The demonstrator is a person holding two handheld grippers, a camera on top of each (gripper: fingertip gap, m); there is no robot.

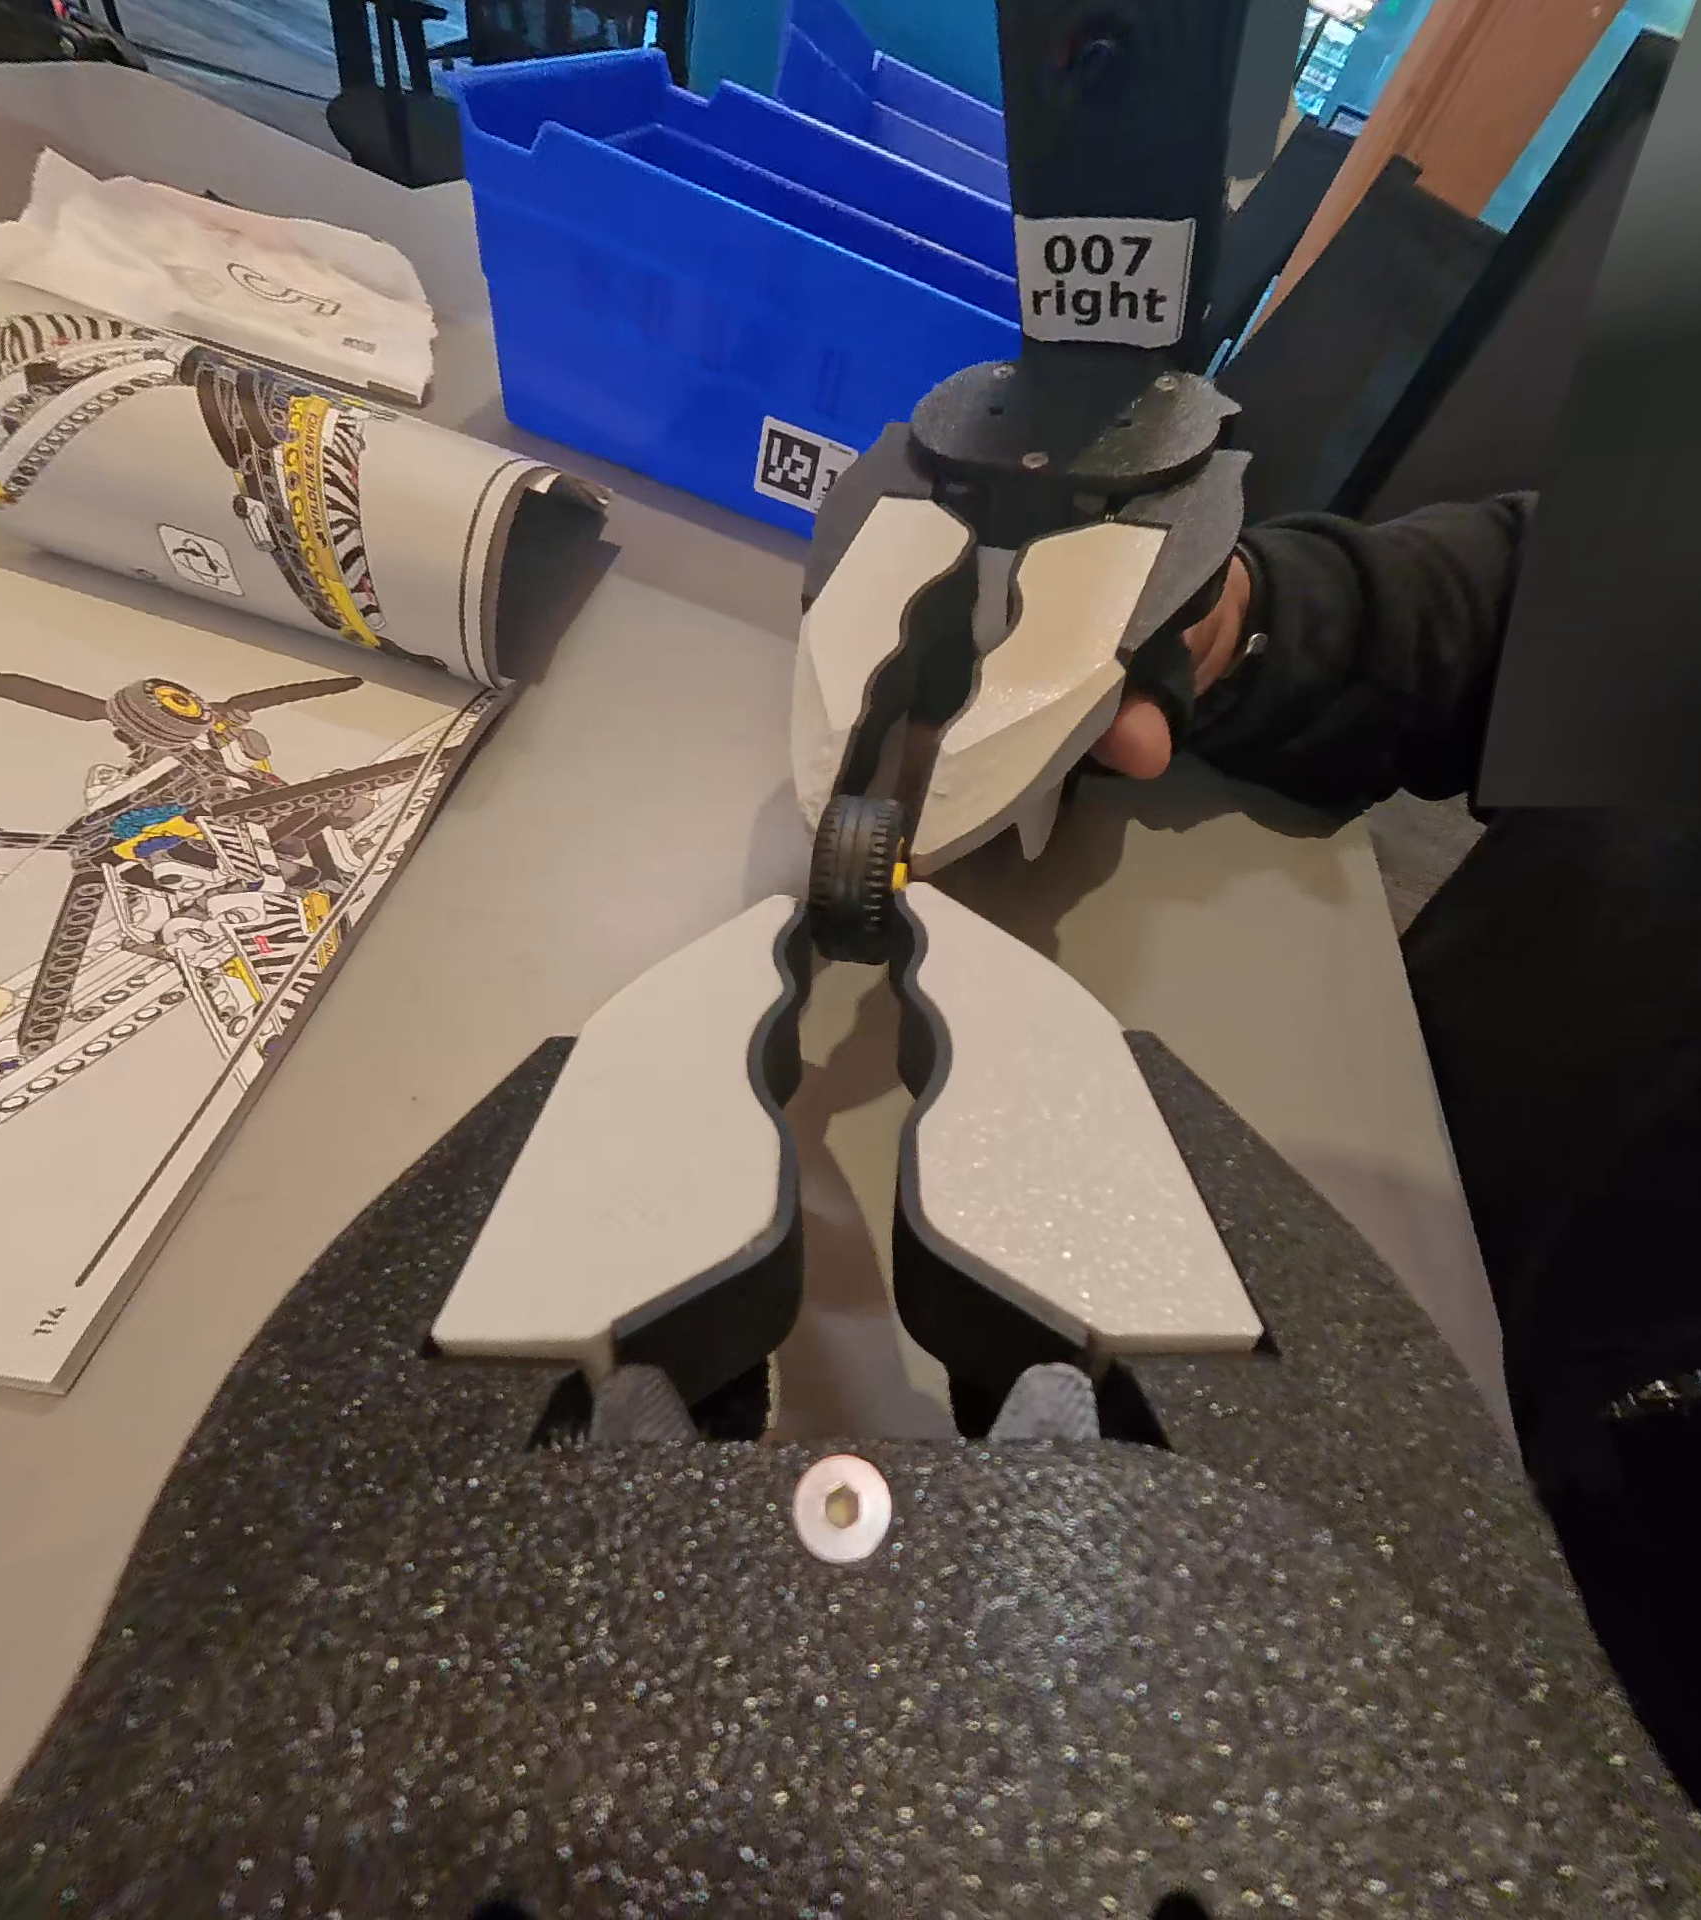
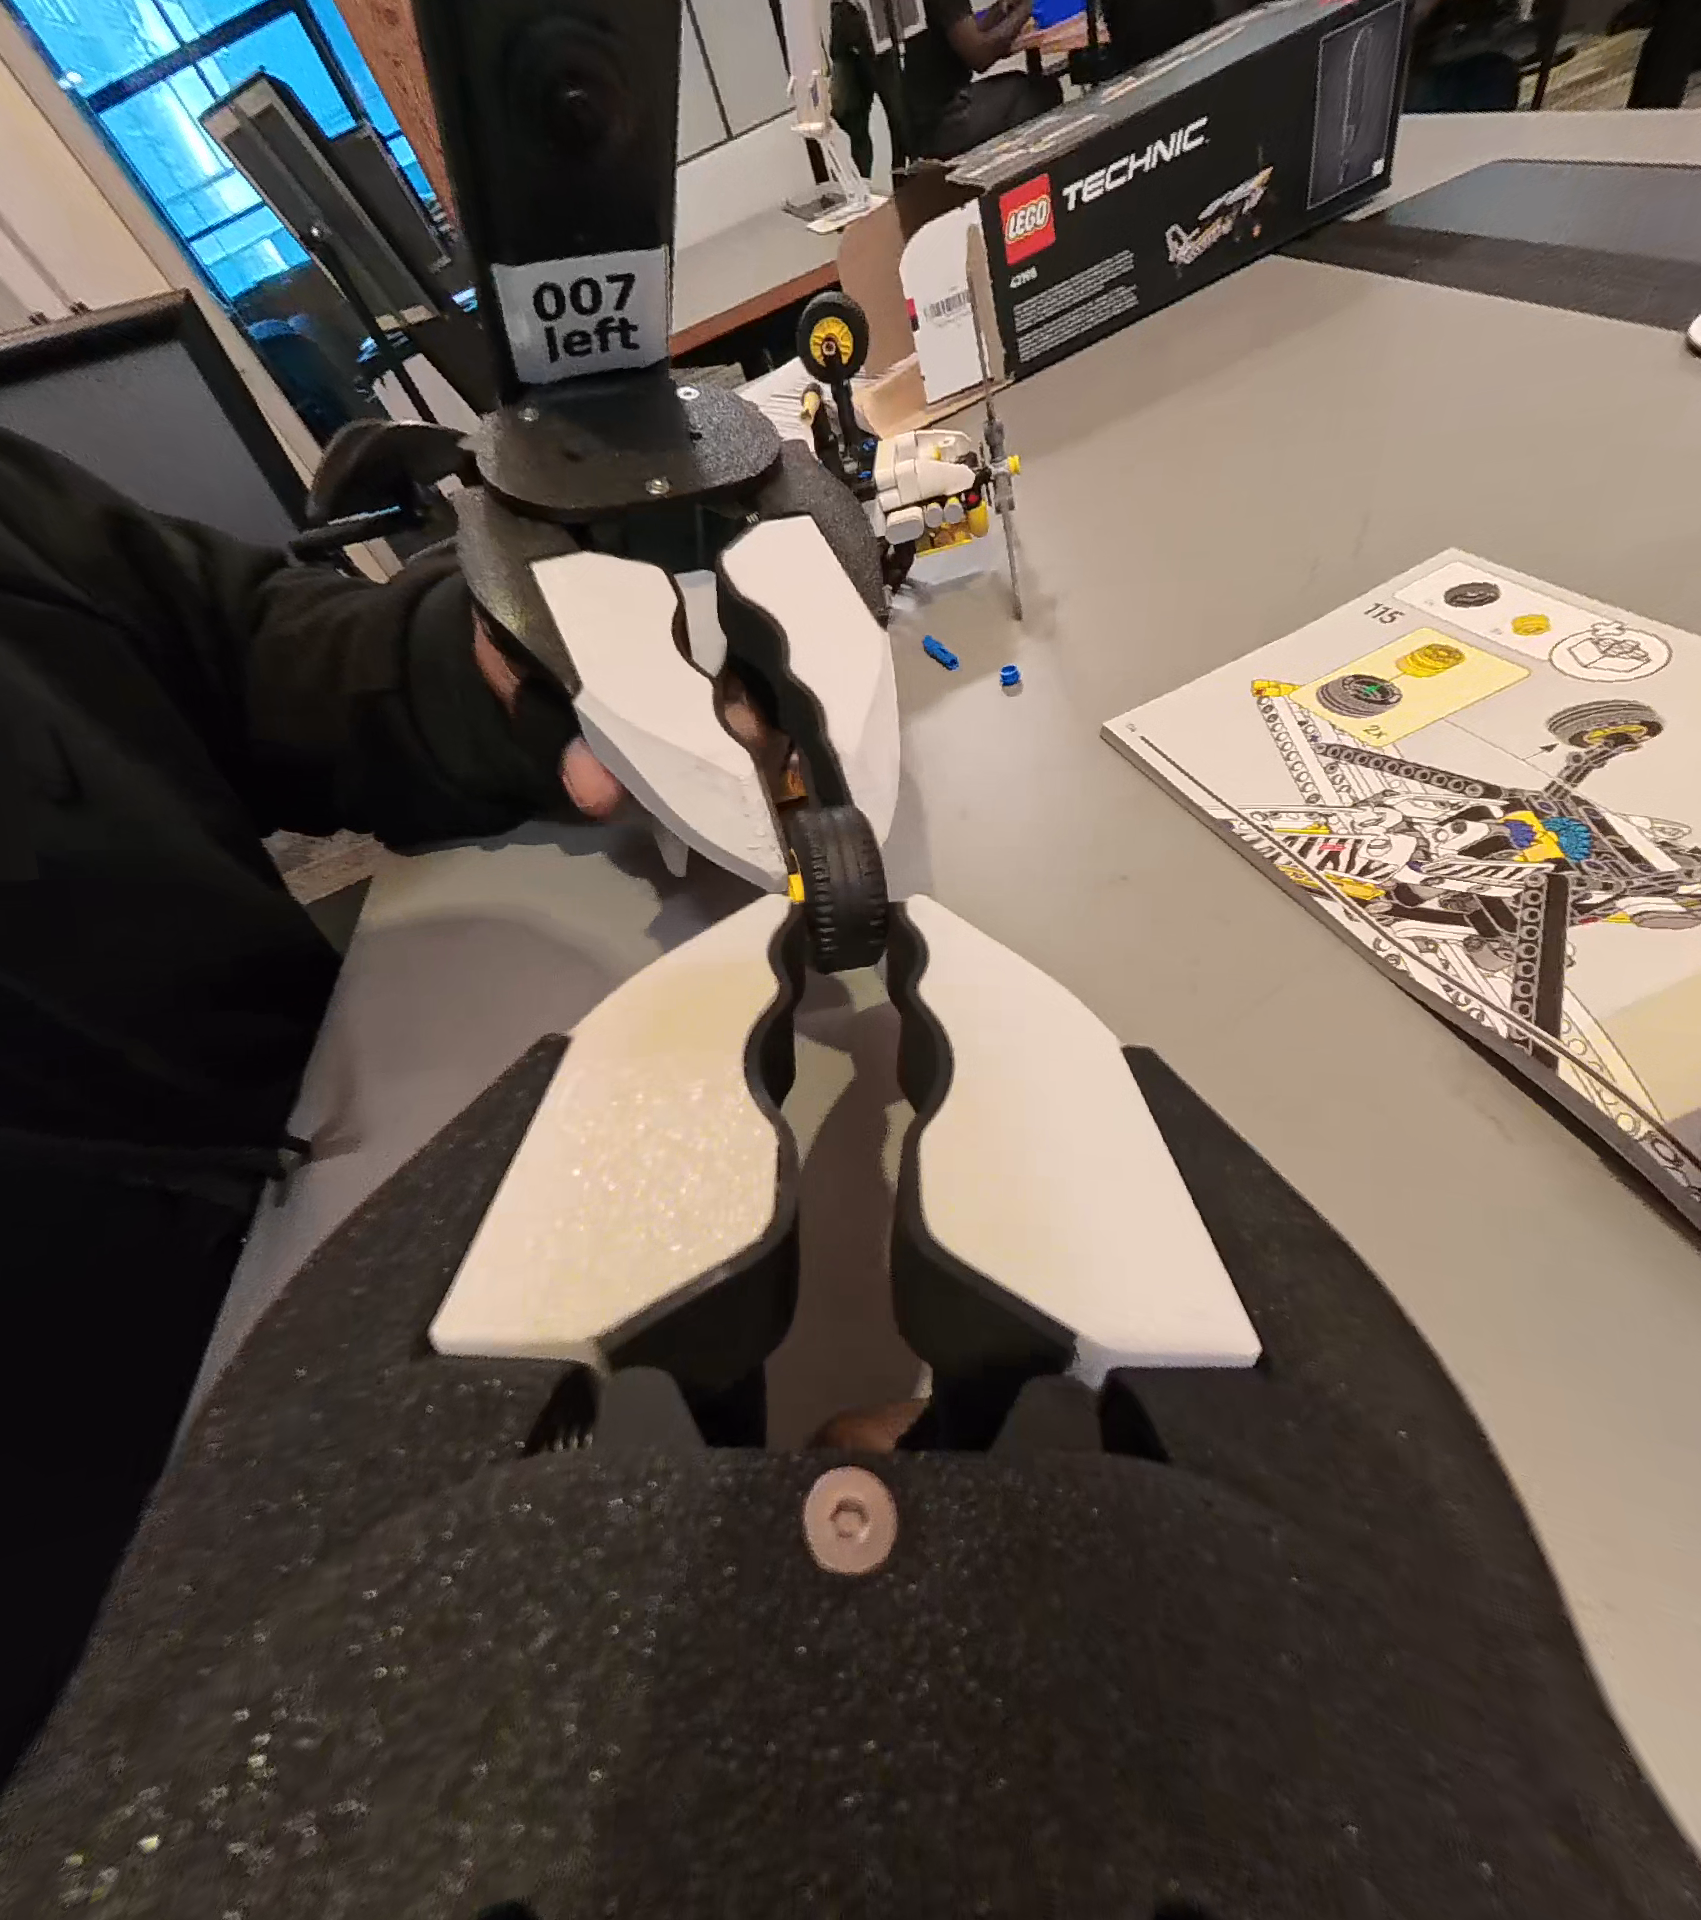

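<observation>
Small black rubber toy wheel [image 1: 856, 883] with yellow hub sits pinched between both claws, left claw [image 1: 851, 920] and right claw [image 2: 838, 920], above the grey table [image 1: 617, 748].

Small black ribbed tyre [image 1: 856, 883] on a yellow hub (edge-on, upright), pinched above the grey table [image 1: 617, 831] between two opposed grippers.

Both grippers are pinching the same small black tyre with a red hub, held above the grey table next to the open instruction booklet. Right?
Nearly. The hub is yellow, not red: the left wrist view shows a yellow hub at the side of the black tyre. The rest holds: the left gripper and the right gripper both pinch that tyre above the grey table, beside the open instruction booklet.
</observation>
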